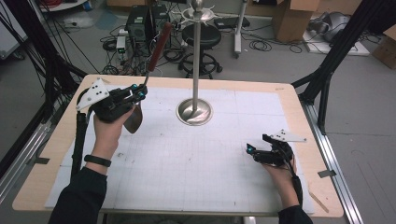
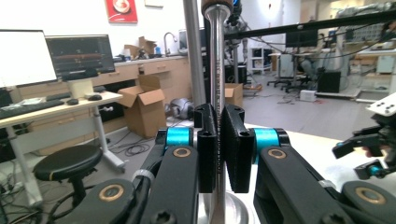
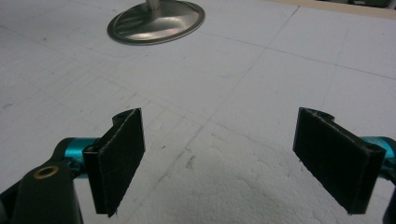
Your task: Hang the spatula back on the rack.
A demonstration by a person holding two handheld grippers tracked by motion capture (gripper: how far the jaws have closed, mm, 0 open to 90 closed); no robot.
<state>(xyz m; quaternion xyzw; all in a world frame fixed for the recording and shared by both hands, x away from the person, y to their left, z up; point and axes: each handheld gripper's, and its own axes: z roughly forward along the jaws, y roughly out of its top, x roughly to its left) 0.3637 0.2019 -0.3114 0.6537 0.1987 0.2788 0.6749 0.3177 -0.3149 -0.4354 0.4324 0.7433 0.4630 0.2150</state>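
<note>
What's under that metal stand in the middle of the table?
The stand's round base sits on the white gridded sheet that covers the wooden table. What lies directly beneath the base is hidden.

Stand [image 1: 194, 111] sitting mid-table [image 1: 289, 102], toward the back; spatula [image 1: 140, 100] sitting left of it, right gripper [image 1: 254, 151] sitting front-right.

We see a grey floor [image 1: 280, 70] beyond the table, strewn with cables [image 1: 261, 45]. A black stool [image 1: 201, 35] stands there, with cardboard boxes [image 1: 292, 16] to its right and black frame legs [image 1: 334, 51] at both sides. In the left gripper view we see a white wall [image 2: 70, 16] with a red poster [image 2: 122, 10], a desk [image 2: 51, 109] bearing monitors [image 2: 28, 56], wooden cabinets [image 2: 154, 70], an open box [image 2: 144, 107] and another stool [image 2: 67, 163].
</note>
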